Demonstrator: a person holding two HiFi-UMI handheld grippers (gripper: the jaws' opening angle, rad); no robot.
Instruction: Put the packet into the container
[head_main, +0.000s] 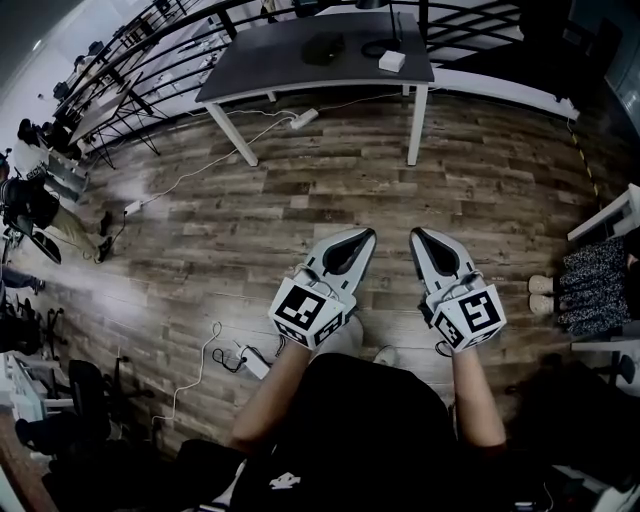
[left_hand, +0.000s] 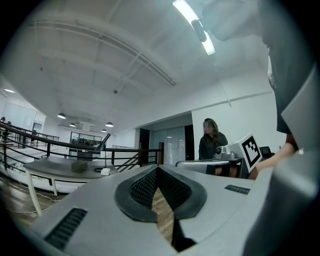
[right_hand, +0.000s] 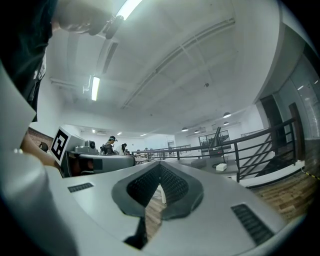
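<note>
Closest to you, well short of the table, your two tools sit side by side at waist height with their noses aimed toward it. The left gripper has its jaws pressed tip to tip. Its own view shows only a sliver of wood floor through the gap behind the pads, so it holds nothing. The right gripper is the same: jaws fully together, nothing between them.

Between you and the table there is only bare planking. A power strip and its cords lie by the table's near legs.

On the table itself, toward its far edge, sit a dark lump, a small white box and a loop of cable next to the box. From here you cannot pick out a packet or a container for certain; if either is in view, it is among those things, too small to read.

What matters for your next move is that everything workable lies straight ahead on the table, well beyond both tips. The dark lump sits a little to the left of your left gripper's line, so that hand looks slightly nearer to it. The white box falls between the two lines. The long axis of either thing cannot be judged at this range. You will likely need to walk up to the table and open your jaws before reaching.
</note>
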